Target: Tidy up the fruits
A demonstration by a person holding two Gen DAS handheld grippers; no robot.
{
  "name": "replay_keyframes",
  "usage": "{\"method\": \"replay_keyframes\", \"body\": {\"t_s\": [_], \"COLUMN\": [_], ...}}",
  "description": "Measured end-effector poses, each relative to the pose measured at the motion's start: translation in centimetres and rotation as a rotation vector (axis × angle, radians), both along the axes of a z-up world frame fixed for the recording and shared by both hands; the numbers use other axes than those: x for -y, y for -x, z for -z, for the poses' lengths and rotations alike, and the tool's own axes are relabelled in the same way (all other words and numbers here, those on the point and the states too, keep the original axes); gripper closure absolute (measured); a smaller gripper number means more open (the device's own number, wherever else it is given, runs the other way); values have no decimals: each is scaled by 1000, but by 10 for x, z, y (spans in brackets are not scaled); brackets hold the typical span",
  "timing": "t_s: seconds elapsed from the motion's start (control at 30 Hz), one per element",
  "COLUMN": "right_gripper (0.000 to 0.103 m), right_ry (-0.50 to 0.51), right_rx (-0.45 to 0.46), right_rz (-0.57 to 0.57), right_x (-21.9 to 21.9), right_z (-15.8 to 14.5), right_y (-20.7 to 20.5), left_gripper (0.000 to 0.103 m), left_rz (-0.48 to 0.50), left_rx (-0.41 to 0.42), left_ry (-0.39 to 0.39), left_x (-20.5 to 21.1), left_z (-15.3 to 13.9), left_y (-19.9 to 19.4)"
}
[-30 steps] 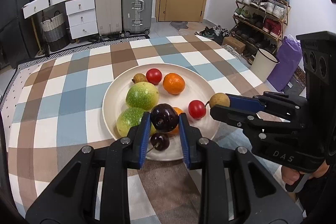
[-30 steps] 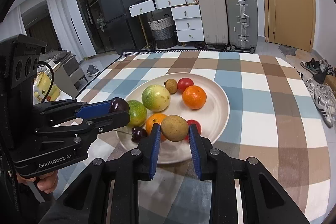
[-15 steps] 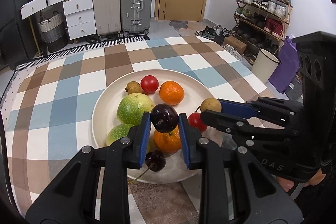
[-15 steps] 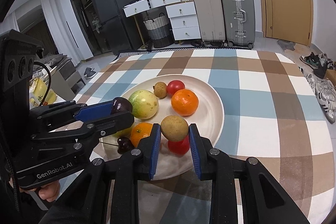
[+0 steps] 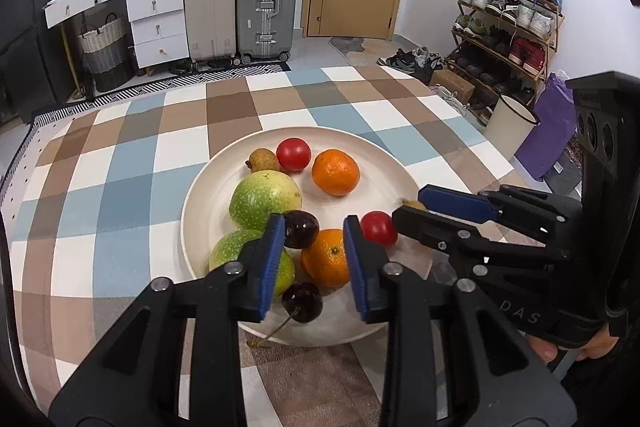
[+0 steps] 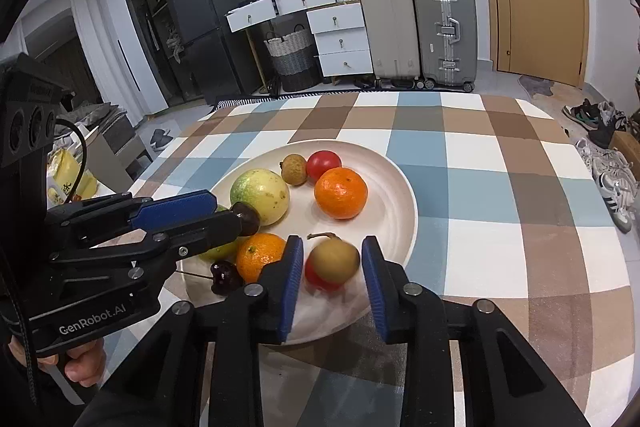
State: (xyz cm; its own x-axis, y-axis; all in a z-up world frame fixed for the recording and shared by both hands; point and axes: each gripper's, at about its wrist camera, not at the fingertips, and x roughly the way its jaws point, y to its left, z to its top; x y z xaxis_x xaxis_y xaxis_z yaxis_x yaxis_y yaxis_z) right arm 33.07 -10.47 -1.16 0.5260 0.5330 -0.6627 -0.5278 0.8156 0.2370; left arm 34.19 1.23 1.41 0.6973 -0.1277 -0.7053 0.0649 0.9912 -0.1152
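Both tools hang over the near edge of the cream plate [image 5: 384, 151] on the checked table [image 6: 500, 187], and both stand with their jaws spread. The left tool [image 5: 314, 231] has a gap on its right side: the dark cherry [image 5: 301, 223] lies against its left blue pad only, clear of the other pad, so nothing is clamped. The right tool [image 6: 331, 259] likewise stands wide, the brown longan [image 6: 334, 258] sitting between its pads with space on both sides, blurred, over a red tomato [image 6: 316, 279]; whether the longan rests on the plate I cannot tell. On the plate, a second cherry [image 5: 302, 301] with its stem lies at the near rim, beside an orange [image 5: 325, 259] and a green guava [image 5: 250, 259]. A larger green guava [image 5: 265, 199] sits behind these, with a small brown fruit [image 5: 262, 159], another tomato [image 5: 293, 154] and a second orange [image 5: 335, 172] along the far side. From the left view the right tool's fingers reach in from the right, next to the near tomato.
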Motion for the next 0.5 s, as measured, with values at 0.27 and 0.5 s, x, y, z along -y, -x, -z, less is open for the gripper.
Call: {"method": "replay_keyframes", "body": {"t_s": [0.27, 0.5], "right_gripper": [49, 12], "right_ry": [-12, -59], "right_rx": [11, 6], "right_rz": [15, 26], "right_x": [9, 20], "right_z": [-3, -5], "right_y": [8, 19], "left_gripper": [29, 14], "left_rz": [-36, -94], "left_rx": [51, 98], "left_ry": [6, 38], "left_x": [-9, -26], "left_z": [-9, -17], "left_y": [24, 51]}}
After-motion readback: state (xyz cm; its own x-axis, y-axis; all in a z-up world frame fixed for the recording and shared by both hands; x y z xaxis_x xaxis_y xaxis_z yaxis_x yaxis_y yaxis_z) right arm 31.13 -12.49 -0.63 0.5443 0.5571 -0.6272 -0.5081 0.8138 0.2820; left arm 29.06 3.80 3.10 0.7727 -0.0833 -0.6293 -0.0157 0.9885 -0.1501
